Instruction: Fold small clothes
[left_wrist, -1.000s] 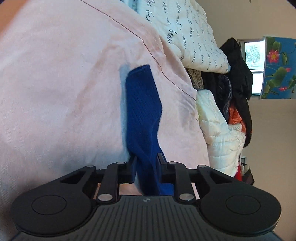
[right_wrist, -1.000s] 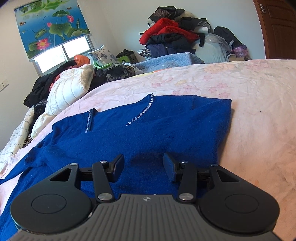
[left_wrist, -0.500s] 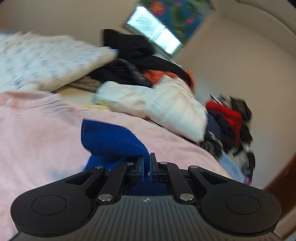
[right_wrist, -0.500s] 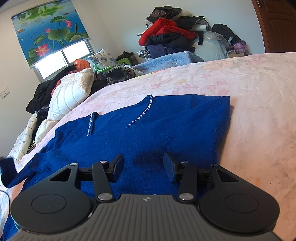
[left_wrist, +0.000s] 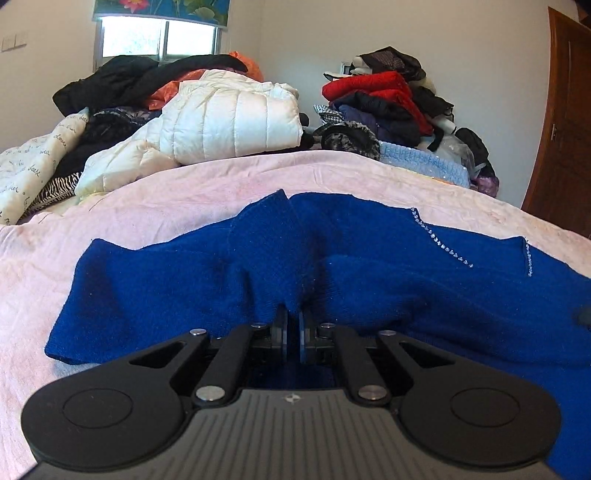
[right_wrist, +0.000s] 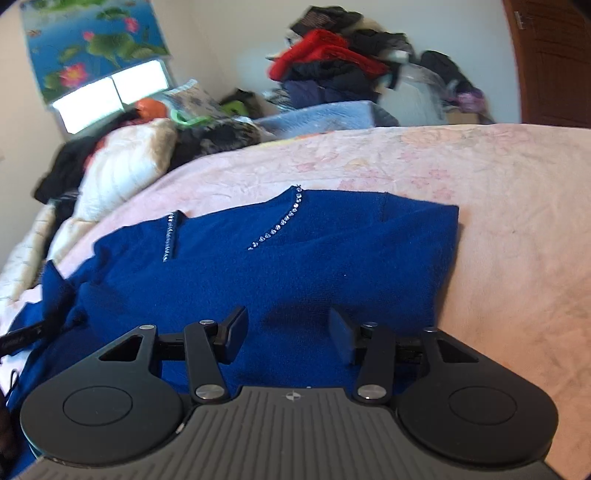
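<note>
Blue sweater (right_wrist: 303, 266), soft, limp knit, light, spread flat on pink bedsheet (right_wrist: 498, 206), best taken at cuff and hem edges; sleeve (left_wrist: 280, 266) pinched in closed left gripper (left_wrist: 292, 326); right gripper (right_wrist: 288, 332) opening, empty, above body.

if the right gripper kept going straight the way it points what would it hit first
Most likely the blue sweater lying on the bed: the right gripper angles down at it, jaws opening with nothing between them.

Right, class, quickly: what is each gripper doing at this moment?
Left gripper: shut on a fold of the blue sweater.
Right gripper: jaws opening, nothing between them.
</note>
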